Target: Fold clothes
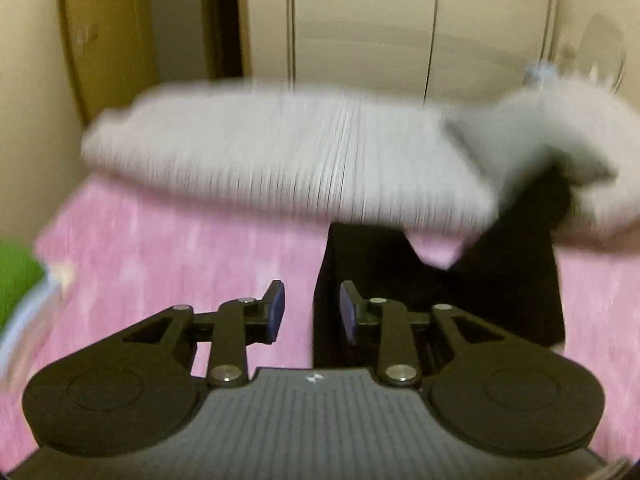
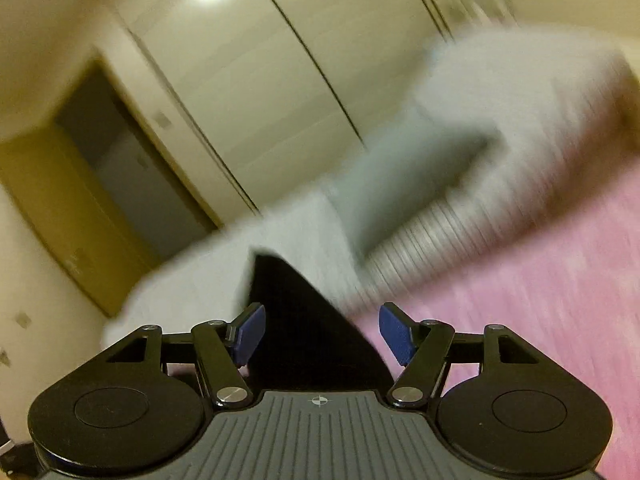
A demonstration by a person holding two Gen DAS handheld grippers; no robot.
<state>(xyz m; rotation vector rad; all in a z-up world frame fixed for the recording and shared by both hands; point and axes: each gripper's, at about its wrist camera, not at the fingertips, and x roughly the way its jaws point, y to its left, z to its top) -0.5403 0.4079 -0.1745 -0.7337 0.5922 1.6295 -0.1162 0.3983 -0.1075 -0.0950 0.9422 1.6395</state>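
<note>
A black garment lies flat on a pink bedsheet, its far end tucked under a white striped pillow. In the left wrist view my left gripper hovers above the garment's left edge, jaws partly apart, with nothing between the blue pads. In the right wrist view a corner of the black garment shows beneath my right gripper. Its jaws stand wide apart and hold nothing. Both views are blurred.
White pillows are piled at the head of the bed over the pink sheet. Pale wardrobe doors stand behind. A doorway shows at the left. Something green lies at the bed's left edge.
</note>
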